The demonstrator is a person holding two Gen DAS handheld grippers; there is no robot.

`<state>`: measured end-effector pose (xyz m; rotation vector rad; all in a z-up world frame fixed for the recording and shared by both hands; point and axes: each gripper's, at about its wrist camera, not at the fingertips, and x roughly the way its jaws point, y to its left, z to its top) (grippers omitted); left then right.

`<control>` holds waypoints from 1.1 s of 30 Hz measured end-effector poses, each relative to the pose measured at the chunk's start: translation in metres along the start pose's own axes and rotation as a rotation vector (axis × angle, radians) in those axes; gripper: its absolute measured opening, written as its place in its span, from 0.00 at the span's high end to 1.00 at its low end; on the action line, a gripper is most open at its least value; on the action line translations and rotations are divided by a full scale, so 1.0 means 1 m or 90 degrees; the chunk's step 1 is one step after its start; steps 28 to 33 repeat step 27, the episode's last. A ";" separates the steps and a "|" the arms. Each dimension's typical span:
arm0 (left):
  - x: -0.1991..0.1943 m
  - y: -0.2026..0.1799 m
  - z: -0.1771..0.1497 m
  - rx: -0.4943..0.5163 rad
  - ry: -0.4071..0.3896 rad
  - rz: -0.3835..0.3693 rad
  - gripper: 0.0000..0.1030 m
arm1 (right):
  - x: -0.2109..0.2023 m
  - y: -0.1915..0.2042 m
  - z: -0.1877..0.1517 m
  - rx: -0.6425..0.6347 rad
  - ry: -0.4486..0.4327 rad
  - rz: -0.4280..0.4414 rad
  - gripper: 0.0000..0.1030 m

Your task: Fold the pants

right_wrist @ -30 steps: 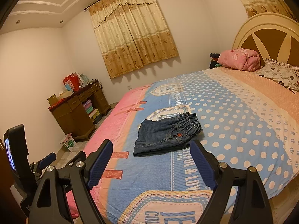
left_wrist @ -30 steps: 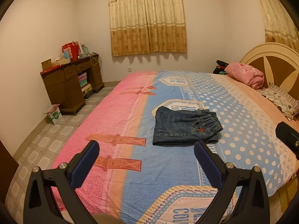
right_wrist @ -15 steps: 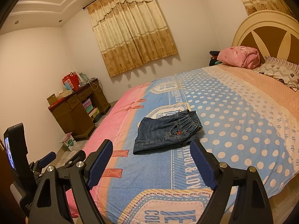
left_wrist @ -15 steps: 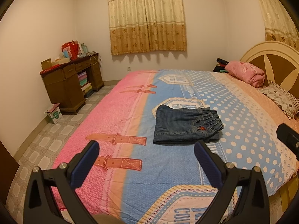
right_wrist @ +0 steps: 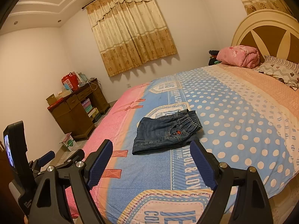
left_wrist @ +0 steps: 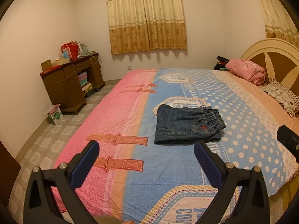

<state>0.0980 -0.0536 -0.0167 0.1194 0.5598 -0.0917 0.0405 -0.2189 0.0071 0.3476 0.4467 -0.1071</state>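
**Pants folded, grippers backing off**

Little has moved since a second ago: both views have drifted slightly, the pants sitting a touch lower in frame and the grippers no closer to them.

- Pants: denim, lying as a compact folded bundle mid-bed, waistband toward the headboard.
- Bed: patterned cover, flat around the bundle.
- Left gripper: jaws wide, holding nothing, apart from the cloth.
- Right gripper: jaws wide, holding nothing, near edge of the bundle just beyond its tips.

I judge the fold finished, or nearly so.
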 end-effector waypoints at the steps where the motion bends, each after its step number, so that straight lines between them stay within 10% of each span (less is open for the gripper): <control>1: 0.000 0.000 0.000 -0.001 0.001 -0.001 0.00 | 0.000 0.000 0.000 0.000 0.000 0.000 0.17; 33: 0.012 0.008 -0.006 -0.034 0.031 -0.009 0.00 | 0.013 -0.002 -0.010 0.024 0.026 -0.006 0.17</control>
